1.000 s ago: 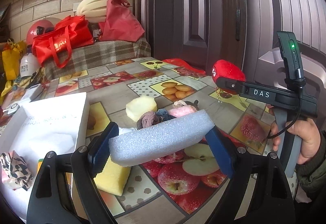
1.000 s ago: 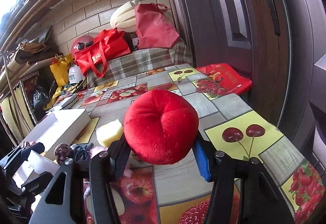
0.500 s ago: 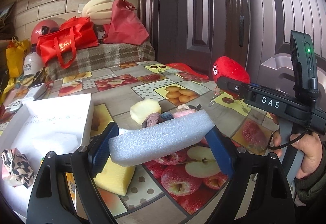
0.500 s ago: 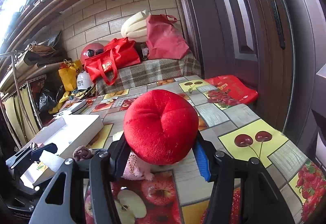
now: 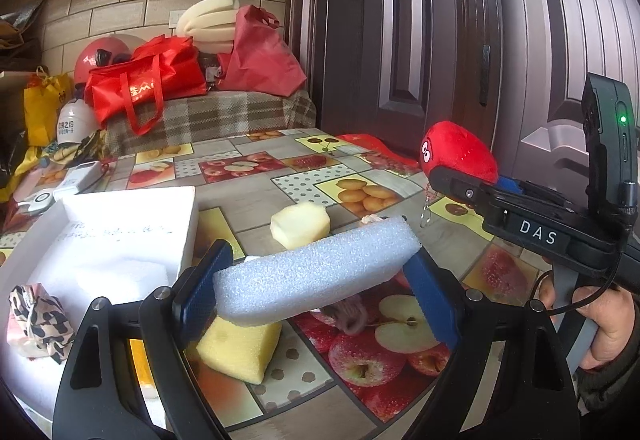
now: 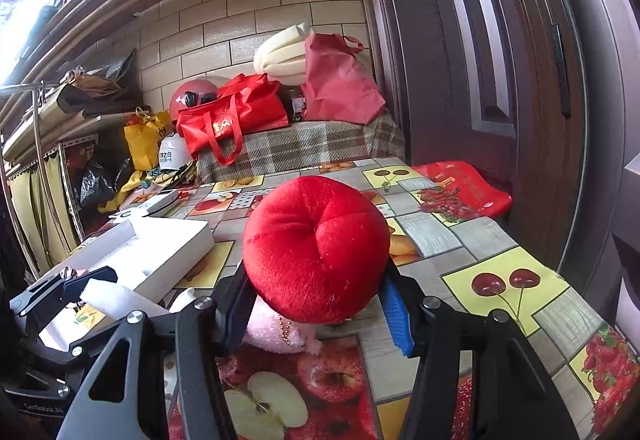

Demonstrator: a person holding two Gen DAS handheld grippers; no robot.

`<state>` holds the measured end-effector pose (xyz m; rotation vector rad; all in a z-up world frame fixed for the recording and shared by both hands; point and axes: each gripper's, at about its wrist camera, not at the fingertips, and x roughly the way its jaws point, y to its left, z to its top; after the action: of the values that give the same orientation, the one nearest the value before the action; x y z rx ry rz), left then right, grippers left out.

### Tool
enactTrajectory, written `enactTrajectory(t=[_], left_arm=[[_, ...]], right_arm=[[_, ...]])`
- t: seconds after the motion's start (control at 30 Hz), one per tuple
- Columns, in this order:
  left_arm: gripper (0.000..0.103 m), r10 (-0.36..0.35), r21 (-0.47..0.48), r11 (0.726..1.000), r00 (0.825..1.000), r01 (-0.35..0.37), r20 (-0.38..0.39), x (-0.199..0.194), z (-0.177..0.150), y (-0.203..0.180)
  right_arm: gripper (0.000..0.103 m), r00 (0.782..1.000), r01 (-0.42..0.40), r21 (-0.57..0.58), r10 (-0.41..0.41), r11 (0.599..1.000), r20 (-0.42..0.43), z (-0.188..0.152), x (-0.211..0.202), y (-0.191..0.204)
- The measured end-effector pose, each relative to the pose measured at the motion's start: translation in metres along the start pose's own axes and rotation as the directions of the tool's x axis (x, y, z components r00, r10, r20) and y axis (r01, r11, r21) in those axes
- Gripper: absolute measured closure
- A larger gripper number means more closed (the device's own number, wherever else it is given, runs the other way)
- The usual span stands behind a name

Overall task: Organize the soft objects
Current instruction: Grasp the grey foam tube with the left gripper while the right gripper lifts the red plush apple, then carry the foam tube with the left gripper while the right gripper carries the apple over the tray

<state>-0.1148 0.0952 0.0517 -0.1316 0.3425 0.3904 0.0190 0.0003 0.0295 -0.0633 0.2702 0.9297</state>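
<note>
My left gripper [image 5: 316, 280] is shut on a white foam block [image 5: 316, 270] and holds it above the table, just right of the white box [image 5: 132, 224]. My right gripper [image 6: 316, 300] is shut on a red plush ball [image 6: 316, 248]; the ball also shows in the left wrist view [image 5: 460, 156], held above the table to the right. A leopard-print cloth [image 5: 36, 316] lies in the box. A yellow sponge [image 5: 240, 348], a pale foam chunk [image 5: 300, 224] and a pink plush [image 6: 272, 332] lie on the table.
The table carries a fruit-print cloth [image 5: 360, 356]. A flat red bag [image 6: 464, 188] lies at its far right corner. Red bags [image 5: 148, 84], helmets and a foam roll stand on a plaid bench behind. A dark door [image 6: 500, 60] is to the right.
Both grippers have risen slightly with their objects. The left one has shifted so the small pile of soft things is now mostly hidden behind the foam block.
</note>
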Motion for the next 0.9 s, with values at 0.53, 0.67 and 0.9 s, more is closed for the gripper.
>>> enactTrajectory(t=[0.53, 0.67, 0.9], left_arm=[[0.015, 0.067, -0.004, 0.998, 0.997, -0.067, 0.045, -0.013, -0.003, 0.014], [0.015, 0.088, -0.005, 0.996, 0.995, -0.088, 0.054, -0.015, -0.003, 0.017], [0.015, 0.138, -0.003, 0.99, 0.988, -0.138, 0.071, -0.024, -0.006, 0.03]], right_arm=[[0.046, 0.998, -0.052, -0.065, 0.053, 0.997, 0.017, -0.002, -0.004, 0.03], [0.046, 0.998, -0.059, -0.073, 0.061, 0.996, 0.016, -0.003, -0.004, 0.035], [0.046, 0.997, -0.07, -0.088, 0.072, 0.994, 0.014, -0.004, -0.004, 0.041]])
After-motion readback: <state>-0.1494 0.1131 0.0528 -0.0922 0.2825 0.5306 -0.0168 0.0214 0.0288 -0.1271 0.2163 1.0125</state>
